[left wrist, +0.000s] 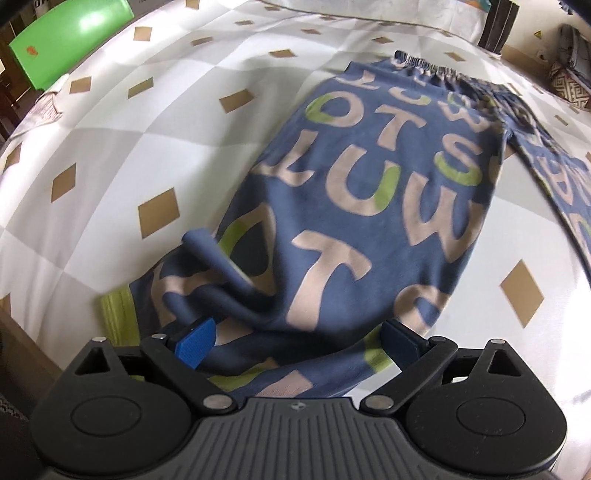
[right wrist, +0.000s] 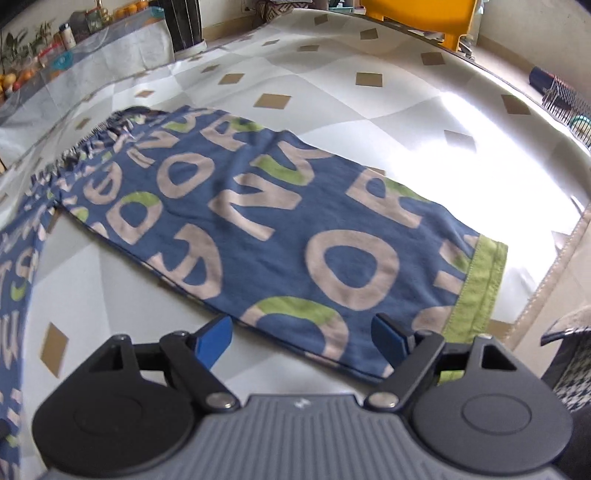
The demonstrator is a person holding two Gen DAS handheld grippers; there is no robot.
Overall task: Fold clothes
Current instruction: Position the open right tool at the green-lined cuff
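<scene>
Pants (left wrist: 369, 184), blue w/ large pale and green letters, lie spread on a checked bed cover (left wrist: 147, 129), white/grey w/ brown diamonds.

Left wrist view, L to R: green chair (left wrist: 70, 40) at far upper left, beyond cover edge. One pant leg runs from gathered waistband (left wrist: 436, 68) at top down toward the camera. Near its lower end the fabric is bunched into a raised fold (left wrist: 221, 266); green cuff (left wrist: 118, 317) shows at lower left. Left gripper (left wrist: 299, 343) sits over this bunched end, fingers spread wide, blue pads (left wrist: 195, 341) apart w/ cloth lying between them. Pads do not press the cloth; nothing held. Second leg (left wrist: 554, 177) angles off toward right edge.

Right wrist view, L to R: shelf clutter (right wrist: 55, 44) at far upper left. Waistband (right wrist: 85, 147) at left, leg (right wrist: 277, 229) extending flat to lower right, ending in green cuff (right wrist: 480, 288). Right gripper (right wrist: 303, 343) hovers above leg's near edge, close to cuff, fingers wide apart, pads (right wrist: 214, 343) clear of fabric; no grip. Yellow chair (right wrist: 424, 18) at top right, beyond cover.
</scene>
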